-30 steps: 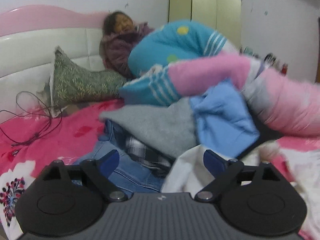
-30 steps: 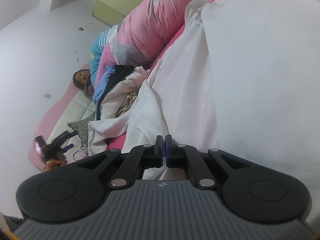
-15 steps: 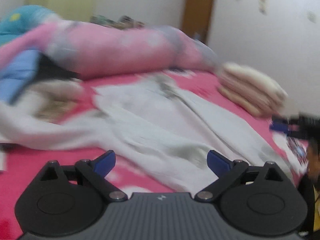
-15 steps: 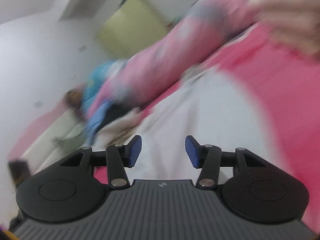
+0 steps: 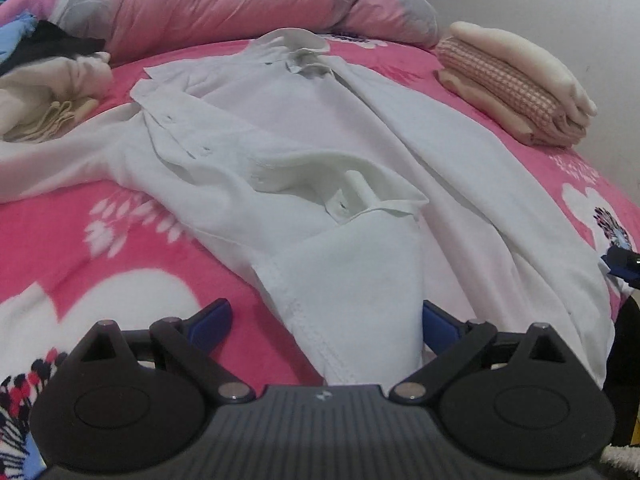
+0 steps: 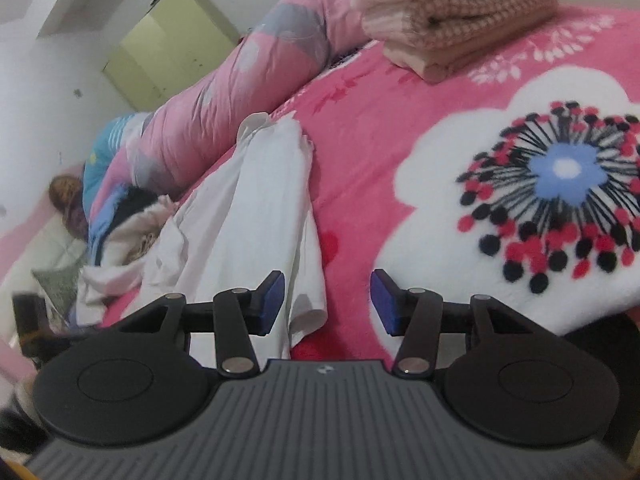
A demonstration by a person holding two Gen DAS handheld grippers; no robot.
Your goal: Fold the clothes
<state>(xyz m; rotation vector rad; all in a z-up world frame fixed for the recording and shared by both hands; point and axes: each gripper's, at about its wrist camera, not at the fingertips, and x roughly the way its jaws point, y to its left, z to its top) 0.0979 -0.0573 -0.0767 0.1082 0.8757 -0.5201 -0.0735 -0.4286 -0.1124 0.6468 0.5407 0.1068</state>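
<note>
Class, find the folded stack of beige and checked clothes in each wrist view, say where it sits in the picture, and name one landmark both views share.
Left wrist view: the folded stack sits upper right, on the pink blanket, right of the white shirt.
Right wrist view: the folded stack sits at the top, right of centre, above the flower print.
Shared landmark: the rolled pink quilt along the bed's far side.

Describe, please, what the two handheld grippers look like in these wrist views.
The left gripper and the right gripper are alike: a ribbed dark grey body with a small pale logo, two round black discs, black linkage bars with silver pivot pins, and blue pads on the fingertips. No cables or sleeves are visible.
</note>
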